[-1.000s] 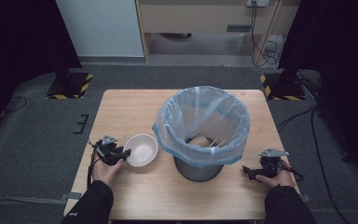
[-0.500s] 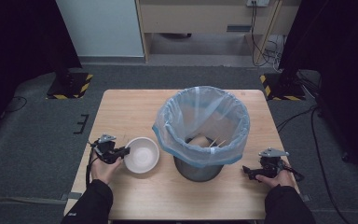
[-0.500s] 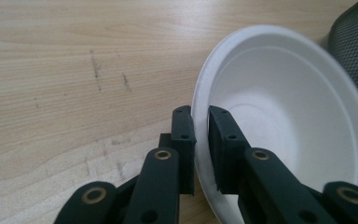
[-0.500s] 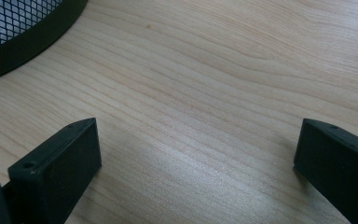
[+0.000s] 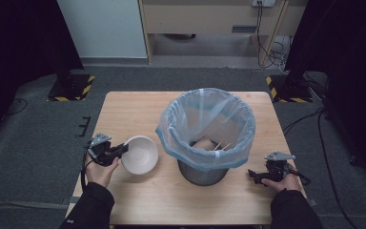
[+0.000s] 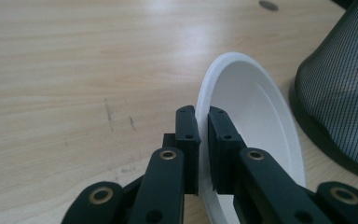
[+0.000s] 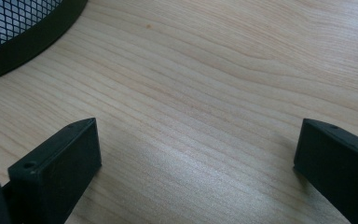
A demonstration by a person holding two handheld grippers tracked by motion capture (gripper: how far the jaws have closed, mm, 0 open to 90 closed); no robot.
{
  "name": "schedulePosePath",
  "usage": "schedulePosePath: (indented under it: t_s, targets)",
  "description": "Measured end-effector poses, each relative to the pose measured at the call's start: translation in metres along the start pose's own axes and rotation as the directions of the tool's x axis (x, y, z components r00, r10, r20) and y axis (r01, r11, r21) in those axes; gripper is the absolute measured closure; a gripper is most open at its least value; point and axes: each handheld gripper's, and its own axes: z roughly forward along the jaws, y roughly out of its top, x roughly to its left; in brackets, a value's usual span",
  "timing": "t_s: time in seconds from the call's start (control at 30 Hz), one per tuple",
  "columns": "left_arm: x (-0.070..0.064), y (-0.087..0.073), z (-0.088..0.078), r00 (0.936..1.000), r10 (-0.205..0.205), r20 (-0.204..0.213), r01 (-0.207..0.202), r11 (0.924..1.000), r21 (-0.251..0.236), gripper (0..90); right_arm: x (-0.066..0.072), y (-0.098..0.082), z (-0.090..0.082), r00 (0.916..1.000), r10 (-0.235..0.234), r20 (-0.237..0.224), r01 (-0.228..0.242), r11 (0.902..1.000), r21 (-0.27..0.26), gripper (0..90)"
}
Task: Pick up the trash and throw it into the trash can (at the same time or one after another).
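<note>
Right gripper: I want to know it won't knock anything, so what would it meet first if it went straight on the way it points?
Probably the bin: in the high view the open right gripper points at its dark mesh base, with bare table between.

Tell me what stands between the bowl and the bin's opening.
Nothing visible does. The left gripper is shut on the bowl's rim, tilting it, right beside the bin. Only the bin's own wall and raised bag rim separate them; the bowl would likely have to go over that. The right gripper sits apart, open.
</note>
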Motion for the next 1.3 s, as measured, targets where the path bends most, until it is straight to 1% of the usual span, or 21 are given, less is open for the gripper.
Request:
schedulePosePath:
  t_s: [0.07, 0.2, 0.33, 0.5, 0.6, 0.63, 0.77, 0.8, 0.83, 0.87, 0.9, 0.93, 0.97, 1.0, 1.03, 1.07, 1.1, 1.13, 1.17, 1.27, 1.3]
  targets:
    - [0.001, 0.002, -0.004, 1.0000, 0.000, -0.001, 0.000, 0.9999, -0.013, 83.8, 0.000, 0.000, 0.000, 1.0000, 0.000, -0.001, 0.000, 1.0000, 0.000, 0.7]
    - [0.005, 0.010, -0.022, 0.9999, -0.010, -0.013, 0.009, 0.9965, -0.083, 83.8, 0.000, 0.000, 0.000, 1.0000, 0.001, -0.001, -0.001, 1.0000, -0.001, 0.7]
    - [0.009, 0.013, -0.030, 0.9996, -0.023, -0.016, 0.021, 0.9936, -0.111, 83.8, 0.000, 0.000, 0.000, 1.0000, 0.000, -0.003, 0.000, 1.0000, -0.001, 0.7]
    - [0.014, 0.019, -0.045, 0.9987, -0.047, -0.018, 0.043, 0.9847, -0.169, 83.8, 0.000, 0.001, 0.001, 1.0000, 0.000, -0.003, 0.000, 1.0000, 0.000, 0.7]
    - [0.015, 0.022, -0.052, 0.9986, -0.050, -0.016, 0.046, 0.9797, -0.195, 83.8, 0.000, 0.001, 0.001, 1.0000, -0.001, -0.003, 0.001, 1.0000, 0.000, 0.7]
    - [0.015, 0.022, -0.052, 0.9986, -0.050, -0.016, 0.046, 0.9797, -0.195, 83.8, 0.000, 0.001, 0.001, 1.0000, -0.001, -0.003, 0.001, 1.0000, 0.000, 0.7]
    - [0.016, 0.028, -0.064, 0.9983, -0.057, -0.014, 0.052, 0.9696, -0.239, 83.8, 0.000, 0.001, 0.001, 1.0000, -0.003, -0.004, 0.003, 1.0000, 0.001, 0.7]
    - [0.017, 0.031, -0.071, 0.9981, -0.059, -0.015, 0.053, 0.9629, -0.264, 83.8, 0.001, 0.001, 0.001, 1.0000, -0.001, -0.005, 0.001, 1.0000, 0.002, 0.7]
    - [0.017, 0.031, -0.071, 0.9981, -0.059, -0.015, 0.053, 0.9629, -0.264, 83.7, 0.001, 0.001, 0.001, 1.0000, -0.001, -0.005, 0.001, 1.0000, 0.002, 0.7]
    - [0.018, 0.034, -0.078, 0.9980, -0.062, -0.012, 0.056, 0.9563, -0.287, 83.8, 0.001, 0.001, 0.001, 1.0000, -0.001, -0.005, 0.001, 1.0000, 0.002, 0.7]
    - [0.018, 0.035, -0.081, 0.9979, -0.064, -0.010, 0.058, 0.9527, -0.298, 83.7, 0.001, 0.001, 0.001, 1.0000, -0.002, -0.005, 0.002, 1.0000, 0.002, 0.7]
    - [0.018, 0.035, -0.081, 0.9979, -0.064, -0.010, 0.058, 0.9527, -0.298, 83.8, 0.001, 0.001, 0.001, 1.0000, -0.001, -0.005, 0.001, 1.0000, 0.001, 0.7]
    - [0.018, 0.036, -0.085, 0.9978, -0.065, -0.009, 0.059, 0.9492, -0.309, 83.8, 0.001, 0.001, 0.001, 1.0000, -0.001, -0.005, 0.001, 1.0000, 0.001, 0.7]
    - [0.018, 0.038, -0.090, 0.9977, -0.068, -0.007, 0.062, 0.9420, -0.330, 83.8, 0.001, 0.001, 0.001, 1.0000, -0.001, -0.005, 0.001, 1.0000, 0.001, 0.7]
    - [0.018, 0.038, -0.090, 0.9977, -0.068, -0.007, 0.062, 0.9420, -0.330, 83.8, 0.001, 0.001, 0.001, 1.0000, -0.001, -0.005, 0.001, 1.0000, 0.001, 0.7]
    - [0.018, 0.040, -0.095, 0.9976, -0.069, -0.004, 0.063, 0.9363, -0.346, 83.8, 0.001, 0.001, 0.001, 1.0000, -0.001, -0.005, 0.001, 1.0000, 0.002, 0.7]
    - [0.018, 0.040, -0.095, 0.9976, -0.069, -0.004, 0.063, 0.9363, -0.346, 83.8, 0.001, 0.001, 0.001, 1.0000, -0.001, -0.005, 0.001, 1.0000, 0.002, 0.7]
    - [0.017, 0.042, -0.099, 0.9978, -0.066, 0.002, 0.062, 0.9309, -0.360, 83.8, 0.001, 0.001, 0.001, 1.0000, -0.001, -0.006, 0.001, 1.0000, 0.003, 0.7]
    - [0.017, 0.042, -0.099, 0.9978, -0.066, 0.002, 0.062, 0.9309, -0.360, 83.8, 0.001, 0.001, 0.001, 1.0000, -0.001, -0.006, 0.001, 1.0000, 0.003, 0.7]
    - [0.013, 0.046, -0.105, 0.9984, -0.055, 0.012, 0.056, 0.9219, -0.383, 83.8, 0.001, 0.001, 0.001, 1.0000, -0.002, -0.005, 0.002, 1.0000, 0.002, 0.7]
    - [0.012, 0.047, -0.107, 0.9986, -0.050, 0.015, 0.052, 0.9206, -0.387, 83.8, 0.001, 0.001, 0.001, 1.0000, -0.002, -0.005, 0.002, 1.0000, 0.002, 0.7]
